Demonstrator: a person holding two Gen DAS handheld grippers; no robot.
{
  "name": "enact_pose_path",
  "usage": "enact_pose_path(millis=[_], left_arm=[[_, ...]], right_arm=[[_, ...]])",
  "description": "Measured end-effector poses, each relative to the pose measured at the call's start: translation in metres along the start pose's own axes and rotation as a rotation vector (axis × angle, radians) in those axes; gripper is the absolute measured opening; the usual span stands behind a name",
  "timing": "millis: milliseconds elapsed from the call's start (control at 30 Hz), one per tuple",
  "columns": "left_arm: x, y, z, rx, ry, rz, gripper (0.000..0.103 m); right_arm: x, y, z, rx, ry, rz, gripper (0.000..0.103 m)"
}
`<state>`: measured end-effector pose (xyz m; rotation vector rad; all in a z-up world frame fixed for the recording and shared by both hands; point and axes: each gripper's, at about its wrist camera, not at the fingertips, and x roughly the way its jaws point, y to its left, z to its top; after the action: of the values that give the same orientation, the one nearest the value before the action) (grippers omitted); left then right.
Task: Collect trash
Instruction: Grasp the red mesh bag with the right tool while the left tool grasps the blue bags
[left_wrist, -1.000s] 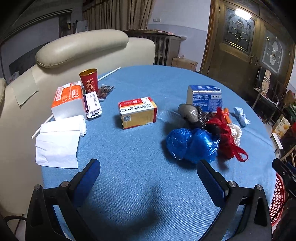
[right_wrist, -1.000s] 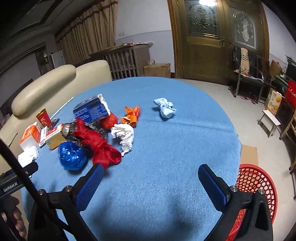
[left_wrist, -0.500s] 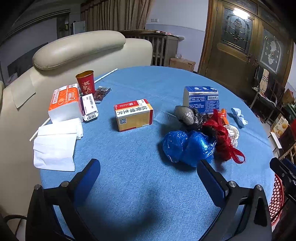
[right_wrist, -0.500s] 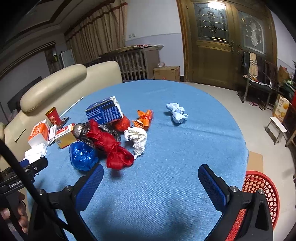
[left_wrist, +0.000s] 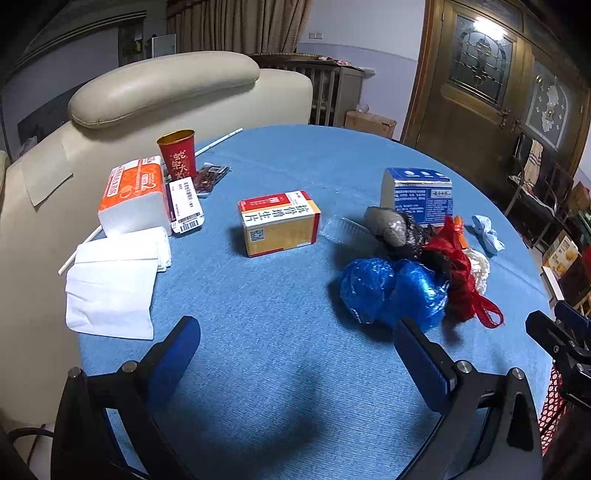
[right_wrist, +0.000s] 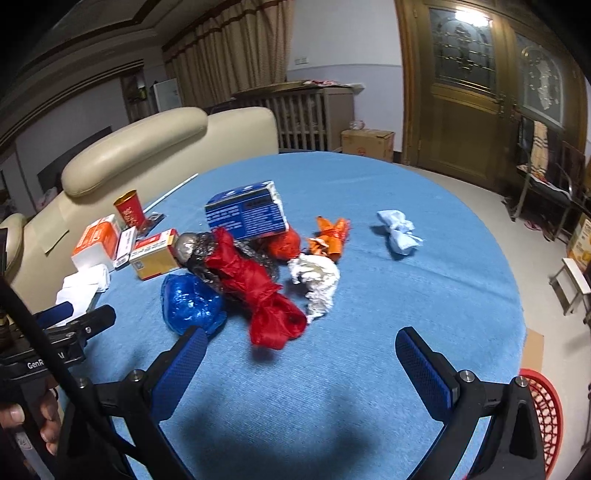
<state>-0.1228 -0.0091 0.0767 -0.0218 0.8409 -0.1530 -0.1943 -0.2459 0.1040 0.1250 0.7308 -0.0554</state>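
right wrist | round blue table (right_wrist: 424, 295) | red basket (right_wrist: 550, 413) beside | wooden door (right_wrist: 465, 110)

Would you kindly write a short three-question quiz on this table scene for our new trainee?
1. True or false: the left gripper and right gripper are both open and empty.
2. Which lies apart from the heap: A) crumpled red plastic bag, B) crumpled pale blue paper wad, C) crumpled blue plastic bag?
3. Fill in: the red mesh basket stands on the ____.

Key: 1 true; 2 B; 3 floor.
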Motion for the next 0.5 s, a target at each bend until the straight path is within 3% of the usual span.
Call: enact_pose_path(millis=[333,500], left_arm=[[0.008,0.023,-0.002,-0.049,0.018,0.021,0.103],[0.01,0.024,0.0,-0.047,0.027,0.011,0.103]], right_arm=[[0.042,0.02,0.02,-0.131,0.048,0.058,0.097],[0.084,0.029,0.028,-0.195,0.147,0.072,0.057]])
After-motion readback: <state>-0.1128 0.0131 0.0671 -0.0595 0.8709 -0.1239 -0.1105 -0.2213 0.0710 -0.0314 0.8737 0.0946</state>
